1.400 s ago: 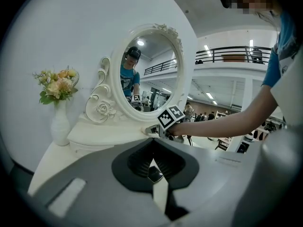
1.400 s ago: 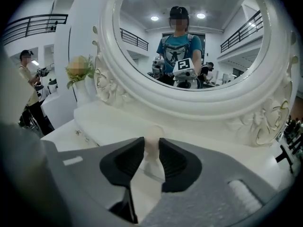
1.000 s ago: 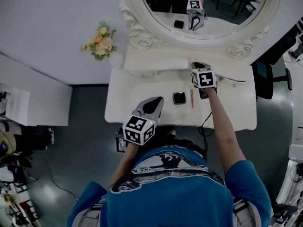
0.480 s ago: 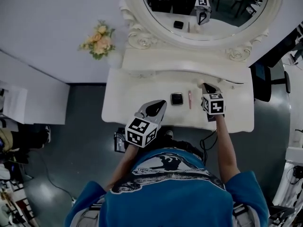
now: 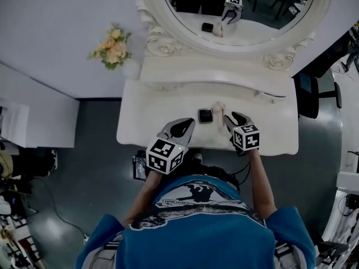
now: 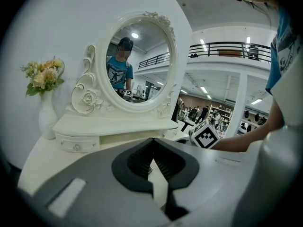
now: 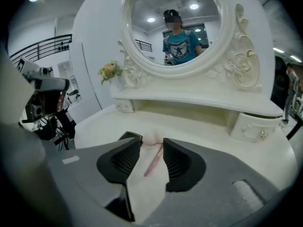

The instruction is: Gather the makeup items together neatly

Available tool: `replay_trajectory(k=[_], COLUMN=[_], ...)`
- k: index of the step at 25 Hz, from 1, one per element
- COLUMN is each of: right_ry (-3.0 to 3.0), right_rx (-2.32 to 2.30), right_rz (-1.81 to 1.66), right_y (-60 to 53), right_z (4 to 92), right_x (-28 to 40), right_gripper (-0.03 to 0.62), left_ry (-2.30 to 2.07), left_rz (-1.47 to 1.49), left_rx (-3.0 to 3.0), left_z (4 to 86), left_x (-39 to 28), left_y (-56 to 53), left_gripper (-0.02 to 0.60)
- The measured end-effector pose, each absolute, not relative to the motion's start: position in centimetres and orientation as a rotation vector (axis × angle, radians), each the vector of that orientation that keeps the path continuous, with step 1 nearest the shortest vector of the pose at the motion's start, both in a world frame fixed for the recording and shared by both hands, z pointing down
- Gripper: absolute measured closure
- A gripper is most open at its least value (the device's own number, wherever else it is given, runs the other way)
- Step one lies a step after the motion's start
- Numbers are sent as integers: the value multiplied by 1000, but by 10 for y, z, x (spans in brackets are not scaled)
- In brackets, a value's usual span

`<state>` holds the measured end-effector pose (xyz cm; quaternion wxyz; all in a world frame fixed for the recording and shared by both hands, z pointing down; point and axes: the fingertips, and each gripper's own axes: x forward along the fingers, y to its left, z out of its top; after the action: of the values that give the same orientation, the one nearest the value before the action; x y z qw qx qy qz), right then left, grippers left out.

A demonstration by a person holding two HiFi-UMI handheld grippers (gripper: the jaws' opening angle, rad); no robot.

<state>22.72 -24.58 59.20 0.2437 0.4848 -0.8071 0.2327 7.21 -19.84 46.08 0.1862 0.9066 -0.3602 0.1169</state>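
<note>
The gathering looks nearly done, judging by how things lie. A small square black compact with a glossy lid (image 5: 205,115), a slim pink stick like a lip pencil (image 7: 154,160) and a pale pink rounded puff (image 7: 151,137) sit close together just below the middle of the head view. They rest near the front edge of the white dressing-table surface (image 5: 146,116), with the puff at the far end of the stick. The right gripper (image 5: 234,116) hovers just right of the cluster. Its jaws have just been opening and stand apart, with the stick seen through the gap but not pressed. The left gripper (image 5: 188,123), lower left of the compact, has its jaws together and empty. What is probably left is small: squaring the three pieces up.
</note>
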Motion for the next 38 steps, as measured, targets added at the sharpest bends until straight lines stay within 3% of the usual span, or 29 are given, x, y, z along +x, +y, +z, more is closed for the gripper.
replay_trajectory(k=[9,16,21,38], right_ry=[-2118,-2090,-2133,-1990], right_rx=[1265,1216,1203,1086], right_rz=[543,632,598,410], right_y=[-302,-313,-307,-260], right_z=[616,629,616,603], right_x=[196,198,199,294], right_gripper=[433,547,560,560], left_ry=[-1056,-1114,-1113,-1052], left_rz=[335,335,330,335], left_rx=[2537,2507,2504,2522], left_z=[462,463,463,467], left_x=[66,51,50,66], left_y=[-197,-197,-198,-193], left_gripper=[571,571,571,571])
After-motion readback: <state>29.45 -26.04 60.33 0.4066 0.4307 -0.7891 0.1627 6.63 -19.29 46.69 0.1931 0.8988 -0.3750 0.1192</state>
